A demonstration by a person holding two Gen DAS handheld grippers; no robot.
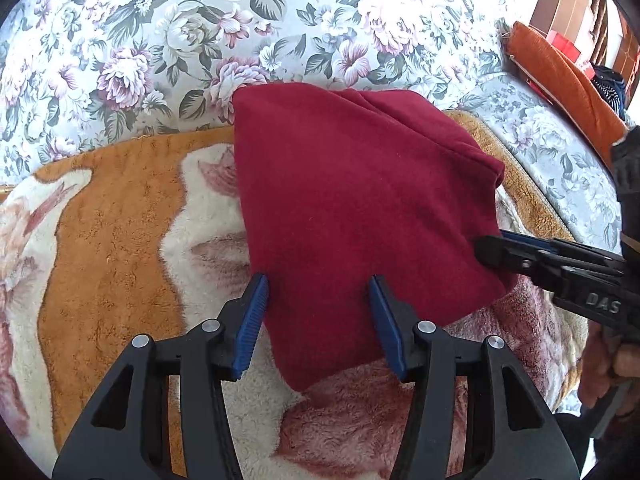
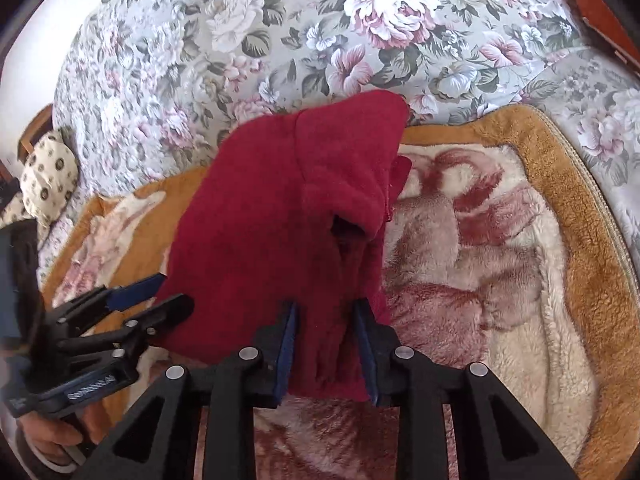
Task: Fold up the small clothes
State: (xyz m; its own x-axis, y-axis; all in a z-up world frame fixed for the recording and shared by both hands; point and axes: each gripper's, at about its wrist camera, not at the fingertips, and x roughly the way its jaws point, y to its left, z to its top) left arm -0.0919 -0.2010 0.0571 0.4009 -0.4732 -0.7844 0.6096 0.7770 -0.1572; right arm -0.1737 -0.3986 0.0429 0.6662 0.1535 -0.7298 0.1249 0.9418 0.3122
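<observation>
The left gripper stands wide open around the red fleece garment, while the right gripper pinches its bunched edge between its fingers, so the soft fleece may slip out and unfold onto the fuzzy blanket.

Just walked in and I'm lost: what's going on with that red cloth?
A person holding a gripper in each hand is folding a small dark red garment on a fluffy blanket spread over a flowered bedspread. The left gripper sits around the garment's near edge with its jaws apart, not clamped. The right gripper has bunched fabric between its jaws at another edge. The garment looks partly folded.
</observation>
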